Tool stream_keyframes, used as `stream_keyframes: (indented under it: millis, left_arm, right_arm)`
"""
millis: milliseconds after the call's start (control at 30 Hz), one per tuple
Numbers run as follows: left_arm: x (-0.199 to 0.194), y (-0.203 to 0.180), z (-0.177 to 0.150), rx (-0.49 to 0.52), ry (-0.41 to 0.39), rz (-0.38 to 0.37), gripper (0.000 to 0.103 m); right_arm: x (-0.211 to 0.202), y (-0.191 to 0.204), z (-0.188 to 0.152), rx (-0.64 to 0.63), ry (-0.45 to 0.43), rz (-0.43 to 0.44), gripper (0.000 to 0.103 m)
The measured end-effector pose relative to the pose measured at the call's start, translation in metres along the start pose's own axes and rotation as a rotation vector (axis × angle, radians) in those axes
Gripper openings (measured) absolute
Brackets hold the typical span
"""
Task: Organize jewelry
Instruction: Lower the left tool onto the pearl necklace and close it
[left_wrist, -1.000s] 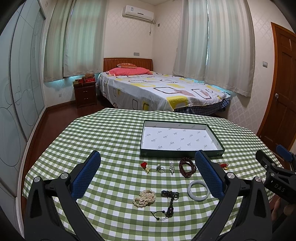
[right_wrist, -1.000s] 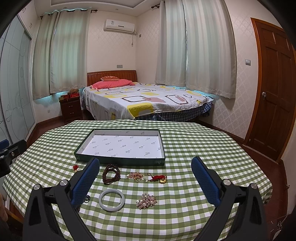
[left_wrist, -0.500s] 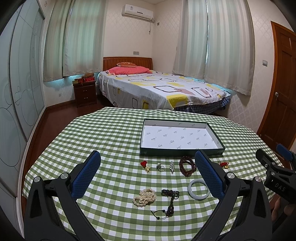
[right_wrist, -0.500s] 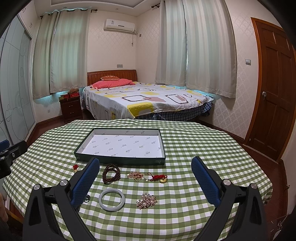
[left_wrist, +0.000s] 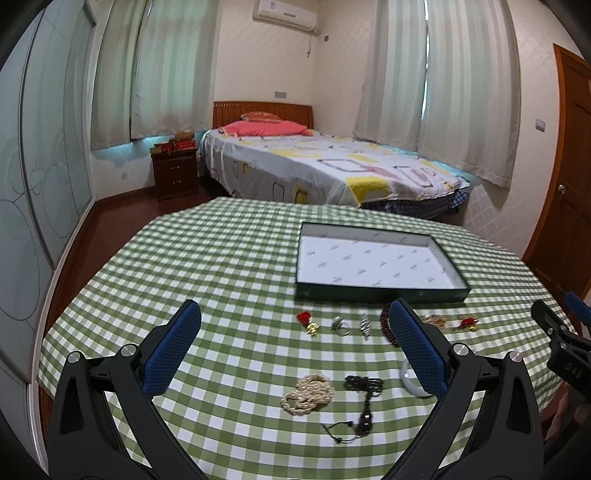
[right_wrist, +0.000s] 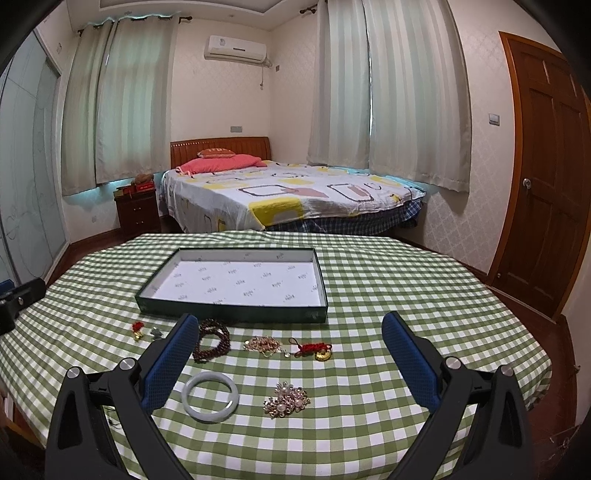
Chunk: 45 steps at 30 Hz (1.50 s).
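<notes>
Bangle (right_wrist: 209, 400) btwn right tongs (right_wrist: 290, 332), untouched.

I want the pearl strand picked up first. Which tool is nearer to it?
Left. The pearl strand lies just ahead of the left tool, between its open fingers. The right tool hangs further right, over the pale bangle; its view misses the pearls.

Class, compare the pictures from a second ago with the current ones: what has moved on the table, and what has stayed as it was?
Only the left claw has shifted, swinging slightly leftward, so the box sits further right in its view. Nothing was grasped or released. The right claw stays put and open; the jade bangle and pearl strand lie unmoved.
</notes>
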<state>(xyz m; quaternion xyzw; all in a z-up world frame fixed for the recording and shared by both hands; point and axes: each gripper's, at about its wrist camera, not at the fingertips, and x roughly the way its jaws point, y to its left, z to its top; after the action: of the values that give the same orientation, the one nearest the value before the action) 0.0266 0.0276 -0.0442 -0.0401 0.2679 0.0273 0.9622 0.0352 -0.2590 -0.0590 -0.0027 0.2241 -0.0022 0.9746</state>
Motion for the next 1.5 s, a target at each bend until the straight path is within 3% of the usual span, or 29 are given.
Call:
stream_keyframes:
  millis: [233,367,600,800,933,1033,1100,1267,1333,1500]
  left_arm:
    - [0.038,0.0,-0.026,0.035,0.096,-0.046,0.097]
    - [0.064,-0.005,-0.046,0.093,0.17,-0.057,0.083]
    - [0.097,0.001,-0.067,0.064,0.312,-0.084,0.08]
    - [0.114,-0.002,-0.081,0.071,0.397,-0.101,0.066]
    - [0.113,-0.005,-0.082,0.087,0.391,-0.087,0.062]
    - [0.113,-0.007,-0.082,0.112,0.387,-0.06,0.048]
    - [0.113,-0.007,-0.081,0.123,0.38,-0.067,0.034]
    - [0.115,-0.005,-0.078,0.118,0.372,-0.09,0.027]
    - [0.116,-0.004,-0.074,0.112,0.355,-0.085,0.017]
    - [0.122,-0.001,-0.065,0.086,0.341,-0.085,0.016]
  right_arm:
    - [0.031,-0.004,-0.026,-0.012,0.069,-0.01,0.097]
    - [0.046,-0.006,-0.034,-0.009,0.119,-0.007,0.097]
    - [0.063,-0.007,-0.042,-0.001,0.175,0.004,0.097]
    - [0.075,-0.007,-0.046,0.001,0.213,0.014,0.097]
    - [0.079,-0.009,-0.047,0.008,0.223,0.016,0.097]
    - [0.082,-0.01,-0.048,0.011,0.23,0.016,0.097]
    - [0.084,-0.011,-0.048,0.014,0.236,0.018,0.097]
    - [0.087,-0.012,-0.05,0.017,0.252,0.023,0.097]
    - [0.09,-0.013,-0.051,0.018,0.261,0.021,0.097]
    - [0.098,-0.018,-0.057,0.03,0.303,0.006,0.097]
